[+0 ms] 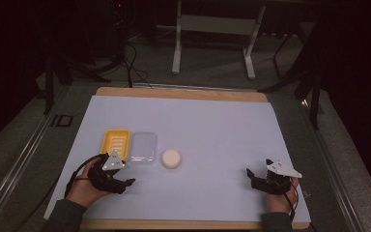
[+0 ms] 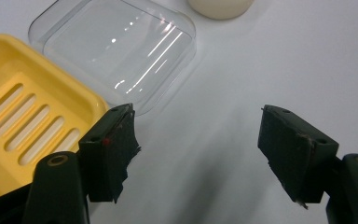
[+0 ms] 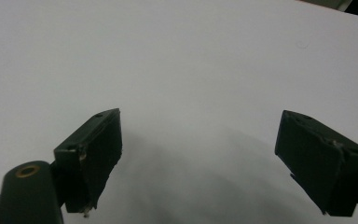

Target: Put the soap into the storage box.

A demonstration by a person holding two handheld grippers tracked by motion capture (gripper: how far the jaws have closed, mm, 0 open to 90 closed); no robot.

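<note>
Nearest you, your left gripper (image 1: 121,180) sits low over the white sheet (image 1: 212,130), just in front of the soap dish. In the left gripper view its jaws stand apart with bare sheet between them, and they hold nothing. One pad (image 2: 114,151) hangs at the near corner of the yellow soap dish (image 2: 23,121); I cannot tell whether it touches the rim. Your right gripper (image 1: 258,181) rests well off to the other side, fingers (image 3: 93,154) spread, with plain sheet under them and no object near.

Just beyond the left gripper, three things lie in a row. The yellow dish with its slotted floor is farthest to your left and is empty. The clear lid (image 1: 143,146) lies flat beside it, edge against edge, or nearly so. The round cream soap bar (image 1: 171,158) sits on the sheet just past the lid, apart from both.

From this layout I judge the job to be boxing the soap, and it is at its very start. Nothing is in the dish, the lid is off, and the bar is untouched. What is left is all of it: take the bar, set it in the yellow dish, then lift the clear lid and seat it on top. The left gripper is the closer one to the bar, so it looks the likely hand to begin with.

Farther off, the wooden table edge (image 1: 183,92) and a white stand (image 1: 212,29) play no part.
</note>
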